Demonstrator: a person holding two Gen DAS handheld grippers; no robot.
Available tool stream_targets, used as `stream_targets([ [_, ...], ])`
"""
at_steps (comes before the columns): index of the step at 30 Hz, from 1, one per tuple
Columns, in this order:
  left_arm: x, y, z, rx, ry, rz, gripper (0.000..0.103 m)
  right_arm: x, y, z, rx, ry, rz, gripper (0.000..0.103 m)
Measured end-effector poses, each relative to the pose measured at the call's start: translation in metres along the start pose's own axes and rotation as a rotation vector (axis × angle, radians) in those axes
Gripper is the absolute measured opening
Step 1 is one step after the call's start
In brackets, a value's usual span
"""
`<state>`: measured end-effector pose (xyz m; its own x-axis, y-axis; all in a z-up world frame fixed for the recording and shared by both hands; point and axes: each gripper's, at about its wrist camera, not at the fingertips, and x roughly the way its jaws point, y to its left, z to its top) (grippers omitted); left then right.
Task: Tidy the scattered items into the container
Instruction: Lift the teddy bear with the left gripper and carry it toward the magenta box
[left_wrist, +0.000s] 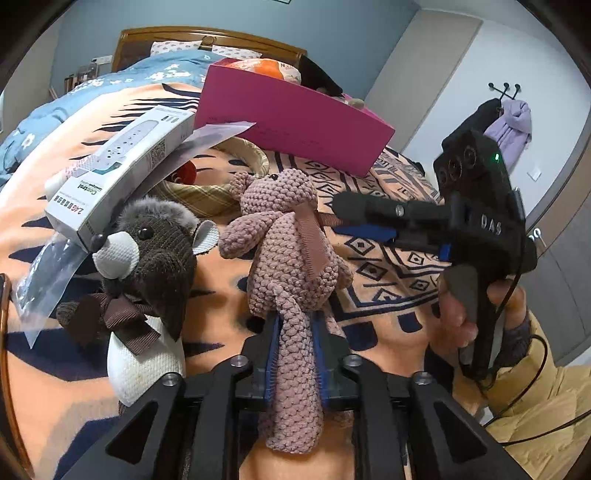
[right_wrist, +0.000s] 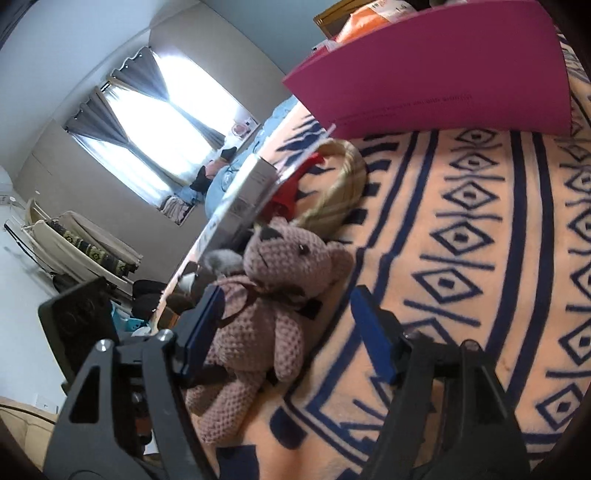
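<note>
Left gripper jaws pinching leg of pink crocheted teddy bear, right gripper jaws spread beside bear, magenta cardboard box behind on patterned orange blanket.

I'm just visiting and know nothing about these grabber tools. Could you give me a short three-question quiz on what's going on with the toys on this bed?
1. True or false: the left gripper is clamped on a leg of the pink bear.
2. The right gripper is: A) shut on the bear, B) open beside the bear, C) holding the white box.
3. Fill in: the grey plush lies next to the pink bear, on the side away from the ____ gripper.

Key:
1. True; the leg sits pinched between the blue pads.
2. B; its jaws stand wide apart, one pad by the bear's arm.
3. Right.
</note>
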<state>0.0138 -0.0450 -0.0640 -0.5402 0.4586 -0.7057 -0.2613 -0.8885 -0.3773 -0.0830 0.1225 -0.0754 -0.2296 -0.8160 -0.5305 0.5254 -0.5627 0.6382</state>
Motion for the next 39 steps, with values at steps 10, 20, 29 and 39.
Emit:
stream_targets([
  [10, 0.002, -0.009, 0.001, 0.025, 0.011, 0.020, 0.041, 0.044, 0.010, 0.009, 0.012, 0.082, -0.038, 0.072],
  [20, 0.018, -0.013, -0.002, 0.033, 0.074, 0.021, 0.029, 0.037, 0.009, 0.005, -0.005, 0.071, -0.029, 0.061],
  [29, 0.018, -0.014, -0.003, 0.029, 0.067, 0.011, 0.019, 0.025, 0.003, 0.003, 0.012, 0.058, 0.001, 0.061],
  [39, 0.021, -0.015, -0.001, 0.029, 0.071, 0.015, 0.019, 0.027, 0.000, 0.003, 0.019, 0.066, -0.006, 0.062],
])
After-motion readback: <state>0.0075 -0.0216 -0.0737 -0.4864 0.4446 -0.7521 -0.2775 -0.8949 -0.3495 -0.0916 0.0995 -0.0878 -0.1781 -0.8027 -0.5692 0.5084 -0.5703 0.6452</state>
